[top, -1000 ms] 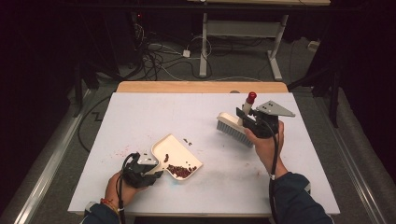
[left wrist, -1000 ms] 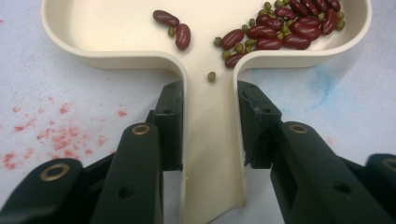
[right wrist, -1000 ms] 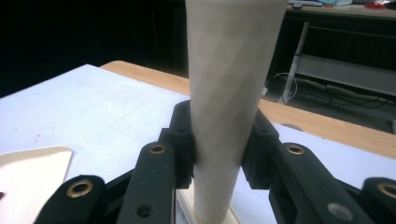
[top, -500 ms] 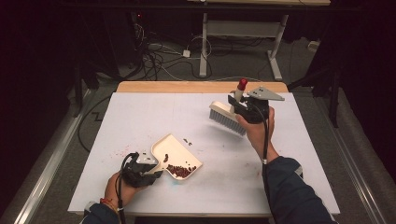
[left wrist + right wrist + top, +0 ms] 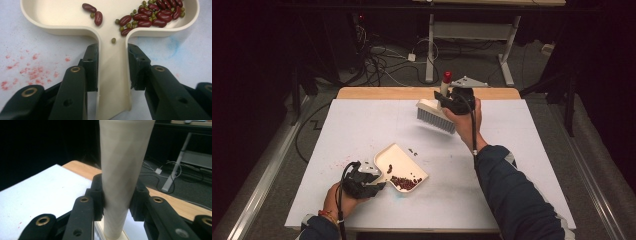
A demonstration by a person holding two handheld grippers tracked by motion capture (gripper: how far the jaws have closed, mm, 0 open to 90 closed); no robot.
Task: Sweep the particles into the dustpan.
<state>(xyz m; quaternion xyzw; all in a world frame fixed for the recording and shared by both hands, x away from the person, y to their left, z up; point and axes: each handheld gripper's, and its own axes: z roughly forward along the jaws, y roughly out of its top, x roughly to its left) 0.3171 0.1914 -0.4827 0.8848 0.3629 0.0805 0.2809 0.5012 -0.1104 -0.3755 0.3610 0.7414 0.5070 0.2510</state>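
Note:
A cream dustpan (image 5: 398,165) lies flat on the white mat near the front left, with red and green beans (image 5: 405,183) heaped in its near corner. My left gripper (image 5: 371,183) is shut on the dustpan's handle (image 5: 113,75), a jaw pressing on each side, and the beans (image 5: 150,15) lie just past it. My right gripper (image 5: 451,101) is raised over the table's far middle, shut on the cream handle (image 5: 122,170) of a hand brush. The brush head (image 5: 435,117) hangs with its bristles down and left, and the handle's red tip (image 5: 446,76) points up.
A few loose beans (image 5: 412,150) lie on the mat just beyond the dustpan's lip. Red stains (image 5: 32,72) mark the mat left of the handle. A wooden strip (image 5: 387,93) edges the table's far side, with cables and desk legs on the floor behind.
My right hand has carried the brush away from the dustpan, toward the table's far edge and leftward in the high view. The left gripper and dustpan have not moved.

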